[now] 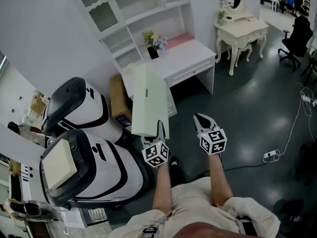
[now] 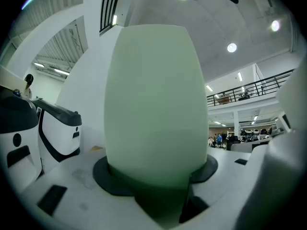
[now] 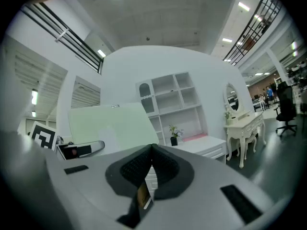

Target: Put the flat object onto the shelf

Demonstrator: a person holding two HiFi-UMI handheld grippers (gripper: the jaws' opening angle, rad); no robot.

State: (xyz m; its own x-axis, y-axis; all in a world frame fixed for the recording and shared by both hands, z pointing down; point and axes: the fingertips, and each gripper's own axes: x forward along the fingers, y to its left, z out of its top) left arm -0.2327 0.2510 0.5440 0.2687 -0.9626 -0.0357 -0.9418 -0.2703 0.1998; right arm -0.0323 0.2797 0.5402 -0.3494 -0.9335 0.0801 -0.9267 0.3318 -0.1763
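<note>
The flat object point(image 1: 148, 100) is a pale green board, held upright and edge-on in front of me. My left gripper point(image 1: 159, 131) is shut on its lower edge. In the left gripper view the board point(image 2: 156, 99) fills the middle and sits between the dark pads point(image 2: 110, 178) of that gripper point(image 2: 160, 188). My right gripper point(image 1: 201, 121) hangs to the right of the board, shut and with nothing in it. The right gripper view shows its closed jaws point(image 3: 151, 164), the board point(image 3: 110, 126) at left, and the white shelf unit point(image 3: 170, 99) ahead. That shelf unit point(image 1: 133, 9) stands against the far wall.
A white desk point(image 1: 183, 58) with a flower vase point(image 1: 154, 43) stands under the shelf. Two white-and-black machines point(image 1: 74, 108) point(image 1: 94, 167) crowd the left, with a cardboard box point(image 1: 119, 98) behind. At right are a white dressing table point(image 1: 242, 29), an office chair point(image 1: 297, 38) and floor cables point(image 1: 292, 128).
</note>
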